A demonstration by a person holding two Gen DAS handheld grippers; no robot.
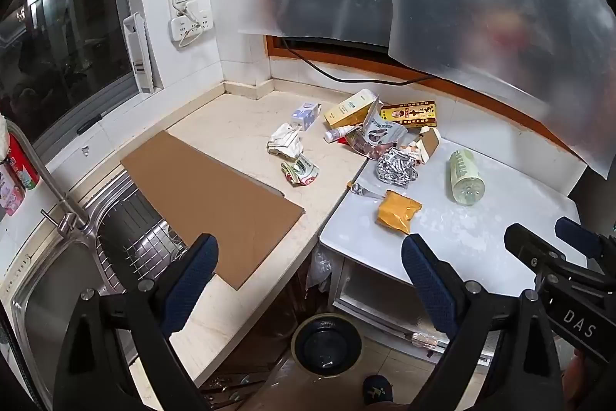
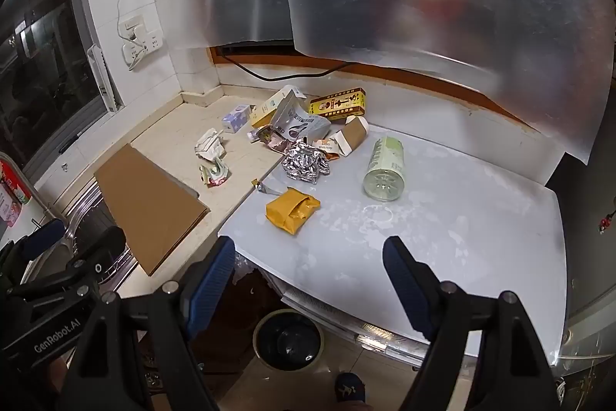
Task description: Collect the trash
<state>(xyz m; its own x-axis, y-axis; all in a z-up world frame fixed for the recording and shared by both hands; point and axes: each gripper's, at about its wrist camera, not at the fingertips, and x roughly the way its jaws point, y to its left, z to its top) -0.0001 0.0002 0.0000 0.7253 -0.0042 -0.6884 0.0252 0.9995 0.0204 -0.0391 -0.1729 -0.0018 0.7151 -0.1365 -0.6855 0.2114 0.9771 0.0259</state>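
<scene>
Trash lies scattered where the beige counter (image 1: 246,126) meets a white tabletop (image 2: 462,237): a yellow packet (image 1: 398,210) (image 2: 292,210), a crumpled foil ball (image 1: 396,166) (image 2: 304,162), a pale green bottle (image 1: 467,177) (image 2: 384,168) on its side, crumpled paper (image 1: 285,141) (image 2: 210,147), a small wrapper (image 1: 300,172) (image 2: 214,174) and several boxes (image 1: 408,113) (image 2: 338,103) behind them. A dark bin (image 1: 326,343) (image 2: 288,339) stands on the floor below. My left gripper (image 1: 310,253) (image 2: 79,234) and right gripper (image 2: 308,253) (image 1: 544,230) hover open and empty, short of the trash.
A brown cardboard sheet (image 1: 208,199) (image 2: 148,203) lies partly over a steel sink (image 1: 57,295) with a faucet (image 1: 42,176) at the left. Translucent plastic sheeting (image 1: 481,6) hangs over the back wall. A black cable (image 1: 346,78) runs along the back edge. A shoe (image 1: 377,390) shows by the bin.
</scene>
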